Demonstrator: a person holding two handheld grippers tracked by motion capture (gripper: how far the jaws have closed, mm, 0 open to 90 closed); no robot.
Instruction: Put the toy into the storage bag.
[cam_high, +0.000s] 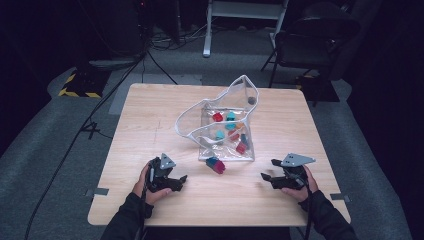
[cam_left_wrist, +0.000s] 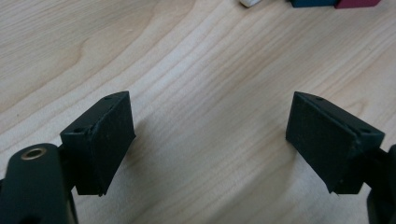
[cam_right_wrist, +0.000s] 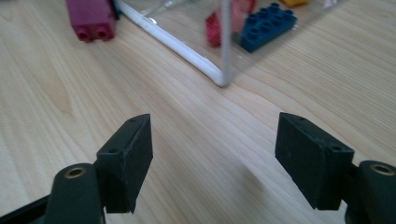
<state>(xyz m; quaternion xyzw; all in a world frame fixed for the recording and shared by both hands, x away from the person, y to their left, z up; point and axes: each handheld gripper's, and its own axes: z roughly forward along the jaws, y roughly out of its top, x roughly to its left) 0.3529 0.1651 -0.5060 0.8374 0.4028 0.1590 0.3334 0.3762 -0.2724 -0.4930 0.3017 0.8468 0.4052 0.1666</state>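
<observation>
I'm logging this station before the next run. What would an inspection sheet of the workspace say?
Surface: wooden table, bare around the bag.
Job's things: clear bag holding bricks; red-and-blue brick pair outside it.
Clutter: nothing seen.
Grippers: left gripper and right gripper open, nothing between the fingers.
Cables: black cable on the floor at left.
Surroundings: grey carpet, dark chair.

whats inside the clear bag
Small toy bricks lie inside the clear bag: red, teal and blue ones. Any bricks beneath others are hidden.
</observation>
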